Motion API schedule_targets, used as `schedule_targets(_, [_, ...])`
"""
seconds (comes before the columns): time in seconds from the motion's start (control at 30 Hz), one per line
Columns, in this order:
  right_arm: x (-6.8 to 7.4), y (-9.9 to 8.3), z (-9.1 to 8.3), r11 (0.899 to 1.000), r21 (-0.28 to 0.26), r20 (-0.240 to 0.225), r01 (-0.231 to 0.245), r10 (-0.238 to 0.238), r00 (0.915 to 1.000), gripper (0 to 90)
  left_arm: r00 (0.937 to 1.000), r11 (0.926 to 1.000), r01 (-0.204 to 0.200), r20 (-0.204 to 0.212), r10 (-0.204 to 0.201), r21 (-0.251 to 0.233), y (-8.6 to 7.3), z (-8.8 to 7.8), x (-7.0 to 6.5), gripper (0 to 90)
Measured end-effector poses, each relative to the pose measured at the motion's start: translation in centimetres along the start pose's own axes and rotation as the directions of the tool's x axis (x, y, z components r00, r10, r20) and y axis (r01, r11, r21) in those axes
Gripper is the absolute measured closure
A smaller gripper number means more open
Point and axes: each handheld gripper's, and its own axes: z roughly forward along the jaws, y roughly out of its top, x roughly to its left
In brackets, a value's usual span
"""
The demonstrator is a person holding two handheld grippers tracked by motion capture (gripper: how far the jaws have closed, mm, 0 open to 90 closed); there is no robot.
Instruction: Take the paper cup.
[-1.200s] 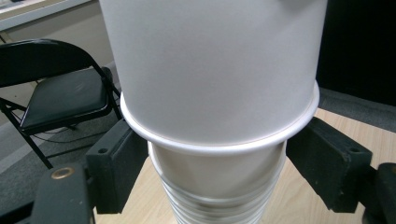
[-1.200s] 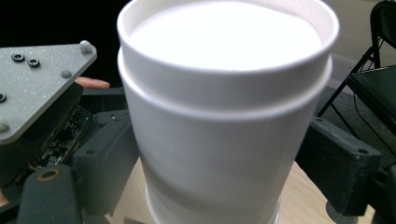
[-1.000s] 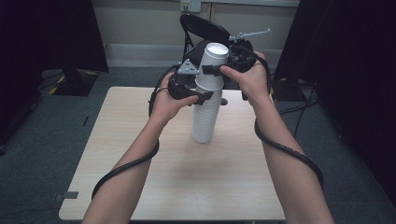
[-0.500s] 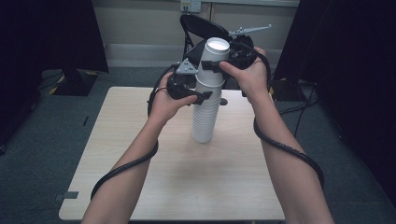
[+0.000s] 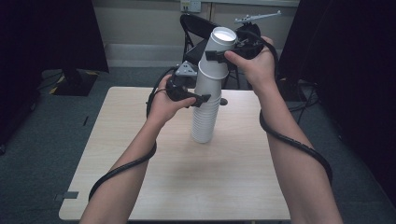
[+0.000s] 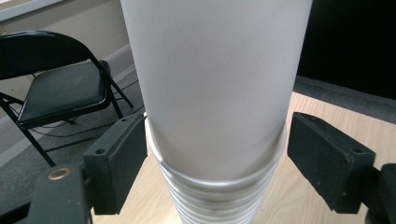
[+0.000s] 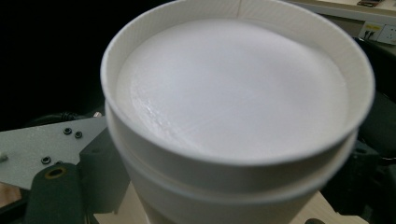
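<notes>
Standing upright near the middle of the bench [image 5: 140,182], the stack of white paper cups [image 5: 205,121] shows tight ribbed rims, too many to count. Two nested cups [image 5: 215,56], plain and matte, rise partly out of its top, pinched by the right tool [image 5: 223,55]. The left tool [image 6: 219,158] is spread around the stack, one jaw touching.
</notes>
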Motion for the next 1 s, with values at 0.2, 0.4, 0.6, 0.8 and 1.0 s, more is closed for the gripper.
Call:
schedule_targets(0.2, [-0.4,0.4,-0.7,1.0,-0.009,0.009,-0.015,0.015,0.9998,17.6,0.9999,0.9999,0.011,-0.004,-0.011,-0.001,0.0,-0.3,0.2,19.9])
schedule_targets(0.4, [-1.0,0.4,-1.5,0.999,-0.019,0.024,-0.029,0.03,0.9993,17.6,0.9999,0.9999,0.011,-0.006,-0.011,0.006,-0.3,-0.3,0.3,19.9])
schedule_targets(0.6, [-1.8,-0.1,-2.4,0.999,-0.022,0.041,-0.04,0.041,0.9983,17.5,0.9999,0.9999,0.01,-0.005,-0.01,0.014,-0.6,-0.2,0.2,20.0])
schedule_targets(0.8, [-2.7,-1.0,-3.6,0.998,-0.034,0.06,-0.05,0.052,0.9968,17.5,0.9999,0.9997,0.008,-0.007,-0.008,0.023,-1.1,-0.1,0.1,20.0])
schedule_targets(1.0, [-4.0,-2.0,-5.1,0.997,-0.037,0.088,-0.062,0.065,0.994,17.6,1.0,0.9994,0.005,-0.008,-0.004,0.034,-1.6,-0.2,0.1,19.9])
